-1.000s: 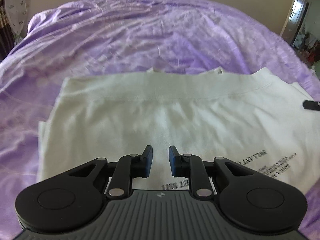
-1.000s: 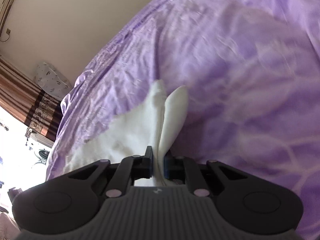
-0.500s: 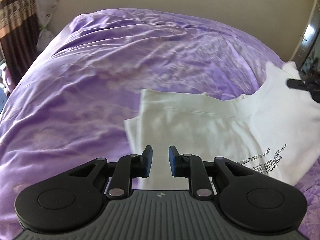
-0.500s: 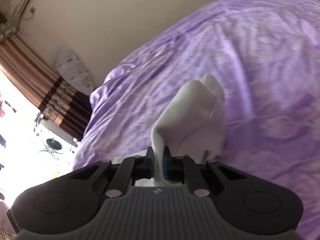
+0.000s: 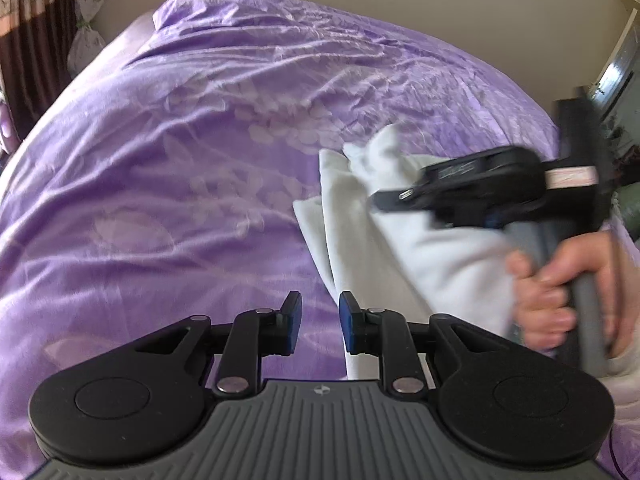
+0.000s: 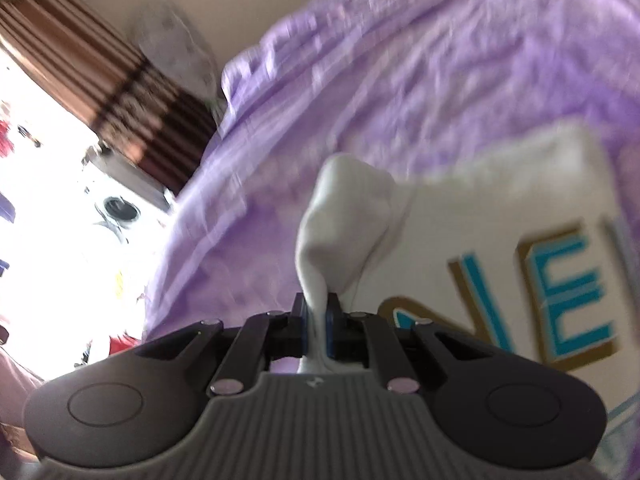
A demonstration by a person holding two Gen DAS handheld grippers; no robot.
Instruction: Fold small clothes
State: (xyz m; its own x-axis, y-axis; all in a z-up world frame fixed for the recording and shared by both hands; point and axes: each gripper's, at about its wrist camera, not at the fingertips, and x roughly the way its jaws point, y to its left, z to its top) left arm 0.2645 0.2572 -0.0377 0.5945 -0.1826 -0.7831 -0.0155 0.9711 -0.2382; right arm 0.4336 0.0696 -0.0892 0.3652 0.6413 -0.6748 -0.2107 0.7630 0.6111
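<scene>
Purple bedspread (image 5: 168, 184) fills both views, rumpled and wide, and that's your folding surface. On it, over to the right in the left wrist view, lies the white T-shirt (image 5: 432, 248), partly lifted and doubled along its near edge. You've got a bunched pinch of its fabric clamped in the right gripper (image 6: 316, 330), jaws closed tight on the cloth, so my read is you're carrying that side across to make a fold. Your left gripper (image 5: 320, 324) hangs over bare bedspread just beside the shirt's edge, jaws parted with nothing between them, probably waiting to pin or catch a corner.

Now the views split nicely. The left wrist camera shows your right hand (image 5: 560, 292) wrapped around the handle and the shirt rising toward it; no print is visible there. The right wrist camera, blurry, shows the teal-and-gold lettering (image 6: 560, 300) on the shirt's flat part, plus striped curtains (image 6: 100, 76) and a bright window.
</scene>
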